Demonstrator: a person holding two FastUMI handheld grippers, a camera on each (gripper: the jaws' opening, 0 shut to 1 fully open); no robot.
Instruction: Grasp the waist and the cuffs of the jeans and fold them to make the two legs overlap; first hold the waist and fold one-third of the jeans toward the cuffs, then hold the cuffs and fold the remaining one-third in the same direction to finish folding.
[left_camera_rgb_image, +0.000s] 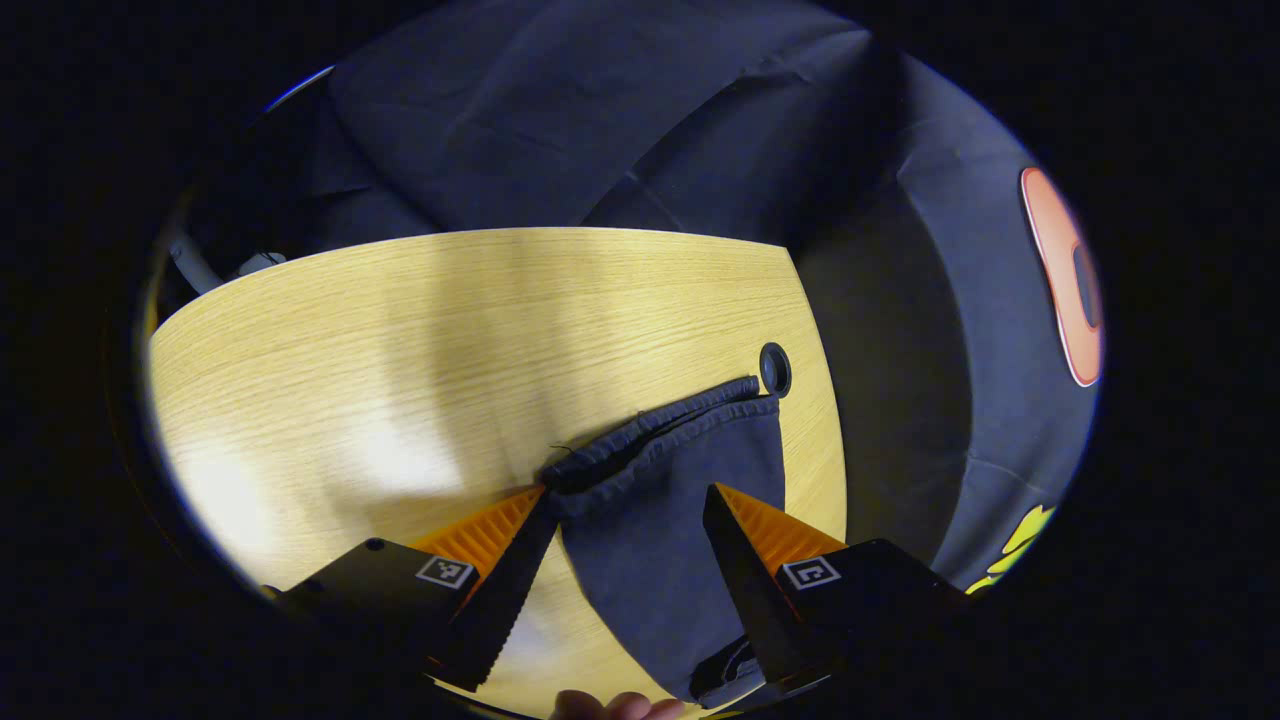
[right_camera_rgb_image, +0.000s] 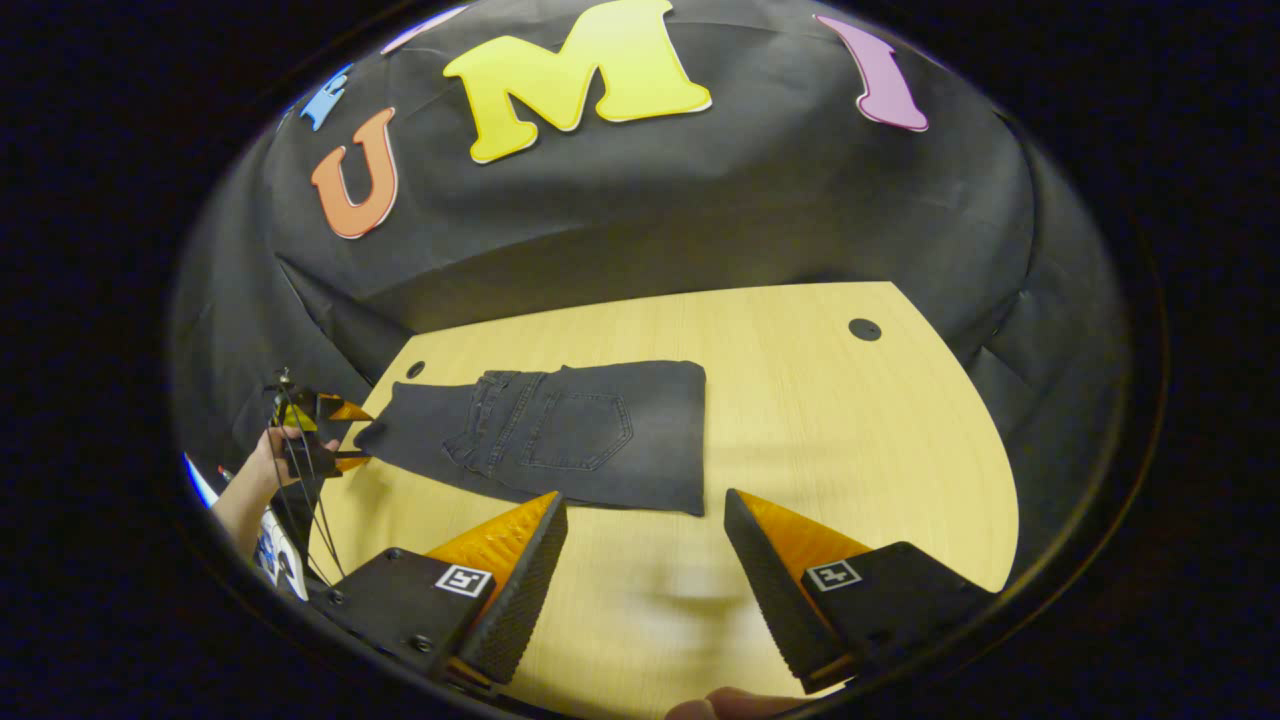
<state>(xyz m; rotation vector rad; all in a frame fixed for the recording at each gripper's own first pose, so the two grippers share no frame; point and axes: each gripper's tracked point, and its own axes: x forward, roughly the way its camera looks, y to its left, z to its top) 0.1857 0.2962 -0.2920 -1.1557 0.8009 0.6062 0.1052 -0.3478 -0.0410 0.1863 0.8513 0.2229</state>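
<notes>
Gaping wide, the left claw (left_camera_rgb_image: 625, 500) is straddling the cuff end of the dark jeans (left_camera_rgb_image: 665, 520) in the left gripper view; the cloth is lying between its two fingers, and the left finger's tip is sitting right at the bunched hem, though whether either finger is actually pressing on the fabric is impossible to tell. The right claw (right_camera_rgb_image: 645, 510) is also standing wide open in the right gripper view, holding nothing and hovering over bare wood, just short of the near edge of the jeans (right_camera_rgb_image: 560, 430).

In the right gripper view the jeans are lying flat on the counter (right_camera_rgb_image: 800, 400), folded lengthwise with the legs stacked, the waist part already turned over so a back pocket is facing up. The free cuff end is stretching toward the left, where the left claw (right_camera_rgb_image: 335, 435) is showing small and far off, in a person's hand (right_camera_rgb_image: 275, 450) at the counter's edge.

The counter (left_camera_rgb_image: 400, 330) is pale wood with round dark grommet holes, one (left_camera_rgb_image: 775, 368) just beyond the cuffs. Black cloth is draping the booth walls behind. Fingertips (left_camera_rgb_image: 615, 706) are peeking in at the bottom rim of the left gripper view, cut off. The far claw's grip on the cuff is too small to make out.
</notes>
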